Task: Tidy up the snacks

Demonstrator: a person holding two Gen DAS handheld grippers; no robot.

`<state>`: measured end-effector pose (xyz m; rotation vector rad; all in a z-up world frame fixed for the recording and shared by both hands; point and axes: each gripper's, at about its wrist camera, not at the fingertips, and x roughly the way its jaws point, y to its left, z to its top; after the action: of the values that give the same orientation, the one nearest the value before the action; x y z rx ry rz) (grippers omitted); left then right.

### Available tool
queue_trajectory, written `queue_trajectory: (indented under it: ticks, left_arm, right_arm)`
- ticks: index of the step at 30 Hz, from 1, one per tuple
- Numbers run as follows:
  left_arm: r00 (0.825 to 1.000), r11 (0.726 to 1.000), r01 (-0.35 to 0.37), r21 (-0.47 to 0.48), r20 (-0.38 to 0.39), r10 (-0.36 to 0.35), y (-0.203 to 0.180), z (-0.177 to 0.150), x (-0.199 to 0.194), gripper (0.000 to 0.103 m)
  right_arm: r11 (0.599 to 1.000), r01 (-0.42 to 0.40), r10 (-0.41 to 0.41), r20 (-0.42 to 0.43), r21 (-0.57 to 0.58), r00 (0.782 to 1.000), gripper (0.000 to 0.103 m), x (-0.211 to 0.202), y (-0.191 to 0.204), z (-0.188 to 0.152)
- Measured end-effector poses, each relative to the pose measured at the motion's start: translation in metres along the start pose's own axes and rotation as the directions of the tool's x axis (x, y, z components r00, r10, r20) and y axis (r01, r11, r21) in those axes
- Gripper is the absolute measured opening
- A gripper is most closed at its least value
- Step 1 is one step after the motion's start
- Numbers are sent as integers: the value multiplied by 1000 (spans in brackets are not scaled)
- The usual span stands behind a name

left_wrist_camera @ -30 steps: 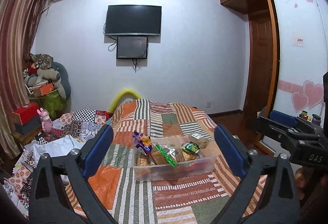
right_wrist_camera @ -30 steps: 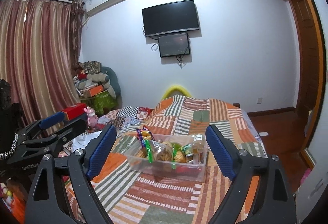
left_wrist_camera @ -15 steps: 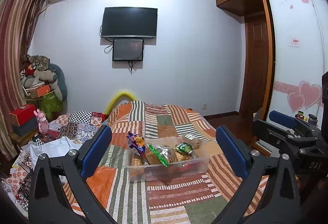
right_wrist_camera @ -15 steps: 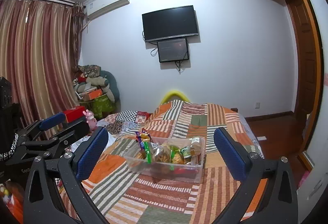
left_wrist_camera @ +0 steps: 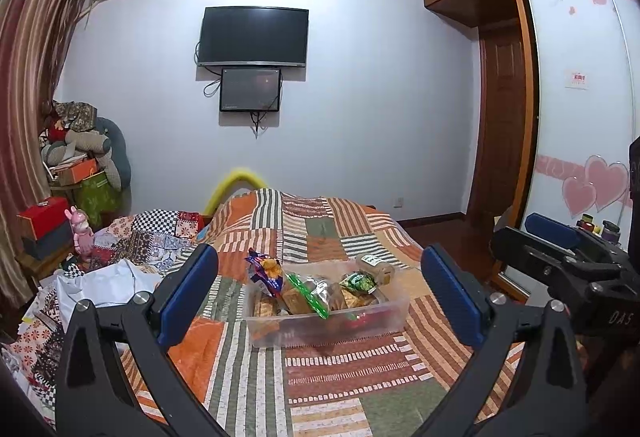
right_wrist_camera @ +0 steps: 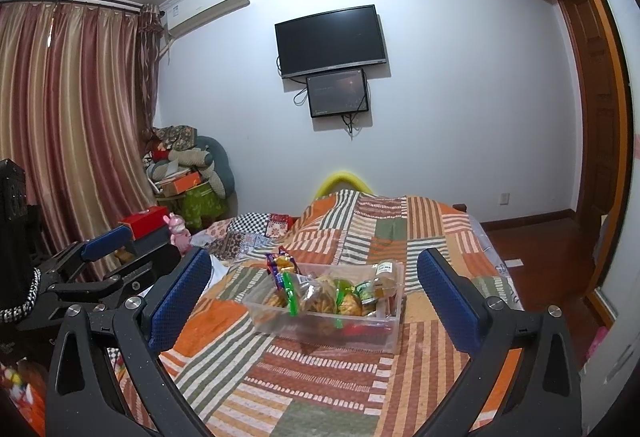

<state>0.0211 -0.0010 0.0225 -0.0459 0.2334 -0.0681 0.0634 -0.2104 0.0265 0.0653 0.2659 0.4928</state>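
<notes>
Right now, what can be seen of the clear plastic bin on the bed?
The clear plastic bin is a shallow, rectangular, see-through tub with no lid. It sits flat on the striped patchwork quilt, skewed a little to the quilt's stripes. Snack packets fill it and stick up above the rim: a purple one at the left end, a green-edged bag mid-bin, a small bottle at the far right. Nothing but quilt and snacks touches it; both tongs are well short of it.
</notes>
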Motion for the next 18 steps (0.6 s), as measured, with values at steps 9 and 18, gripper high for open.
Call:
queue_trajectory:
  ticks: [9,18]
  left_arm:
    - [1000,1000,-10,-10,-8,10,3,-1,3,103]
    - [1000,1000,-12,-17,-10,12,3,-1,4,103]
  right_arm:
    - [1000,-2,2,-4,-2,1000,103,-1,1,1]
    - [1000,-3,3,-8,-2,1000,103,-1,2,1]
